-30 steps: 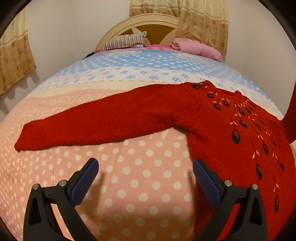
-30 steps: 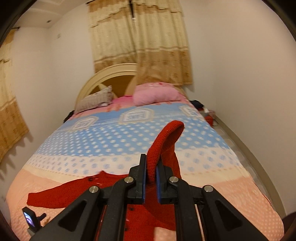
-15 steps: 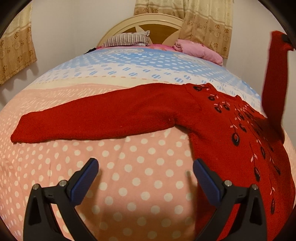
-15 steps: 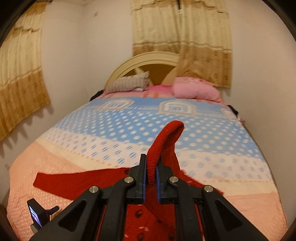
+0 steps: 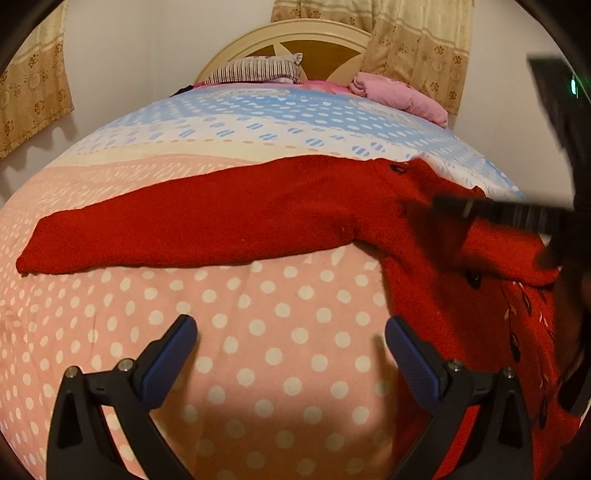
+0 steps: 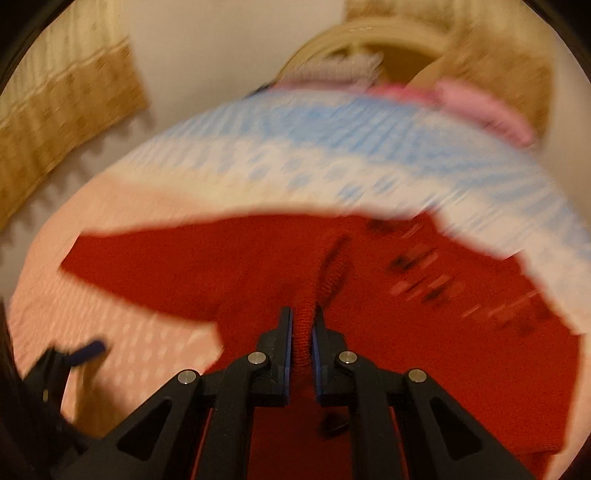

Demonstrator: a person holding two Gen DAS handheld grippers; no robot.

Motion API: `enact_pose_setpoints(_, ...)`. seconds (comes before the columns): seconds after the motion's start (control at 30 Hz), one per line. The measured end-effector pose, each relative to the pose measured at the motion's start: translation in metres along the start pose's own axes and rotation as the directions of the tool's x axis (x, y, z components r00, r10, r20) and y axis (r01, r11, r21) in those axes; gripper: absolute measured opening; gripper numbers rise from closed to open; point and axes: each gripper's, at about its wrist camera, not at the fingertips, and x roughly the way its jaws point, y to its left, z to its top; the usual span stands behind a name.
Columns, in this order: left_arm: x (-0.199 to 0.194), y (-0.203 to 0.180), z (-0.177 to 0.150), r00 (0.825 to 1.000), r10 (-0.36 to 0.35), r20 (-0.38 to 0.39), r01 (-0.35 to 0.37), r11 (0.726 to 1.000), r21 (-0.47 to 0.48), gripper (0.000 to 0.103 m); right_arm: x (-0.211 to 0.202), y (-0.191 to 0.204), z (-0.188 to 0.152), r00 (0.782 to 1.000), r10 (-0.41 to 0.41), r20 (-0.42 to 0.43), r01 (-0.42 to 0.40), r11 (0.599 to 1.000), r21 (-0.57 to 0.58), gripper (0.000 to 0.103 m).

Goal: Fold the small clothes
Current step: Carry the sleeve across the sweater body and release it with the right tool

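A red knitted sweater [image 5: 221,229] with dark embroidered leaves lies flat on the dotted pink bedspread [image 5: 258,350], its left sleeve stretched out to the left. My right gripper [image 6: 302,317] has the cuff of the other sleeve [image 6: 301,332] between its blue pads, low over the sweater's body [image 6: 221,266]; its jaws are opening while the cuff still fills the gap. In the left wrist view that gripper [image 5: 443,203] is a dark blur above the folded-over sleeve [image 5: 498,247]. My left gripper [image 5: 291,328] hangs open over bare bedspread, in front of the sweater, holding nothing.
A striped pillow [image 5: 258,70] and a pink pillow [image 5: 399,96] lie at the cream headboard [image 5: 295,33]. Patterned curtains [image 5: 417,44] hang behind it and on the left wall. The bedspread turns white and blue [image 5: 277,118] beyond the sweater.
My right gripper swung down and to the left with the sleeve, from held high above the bed to low over the sweater's body. The left gripper stayed put and open.
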Motion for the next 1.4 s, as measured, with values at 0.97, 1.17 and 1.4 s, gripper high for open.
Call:
enact_pose_setpoints(0.97,0.027,-0.059,0.051,0.967,-0.254,-0.021,0.255,0.966,0.050,0.009,-0.090,-0.095,-0.154,0.994,-0.097,0.055,0.091,0.990,0.105,0.068)
enact_pose_setpoints(1.17,0.003,-0.051,0.035,0.963,-0.269,0.005,0.268,0.962,0.055,0.009,-0.089,-0.093,-0.154,0.993,-0.105,0.057,0.099,0.990,0.100,0.069)
enact_pose_setpoints(1.4,0.025,-0.041,0.026,0.970,-0.240,-0.027,0.240,0.971,0.015,0.009,-0.110,-0.098,-0.152,0.993,-0.095,0.076,0.084,0.988,0.127,0.069)
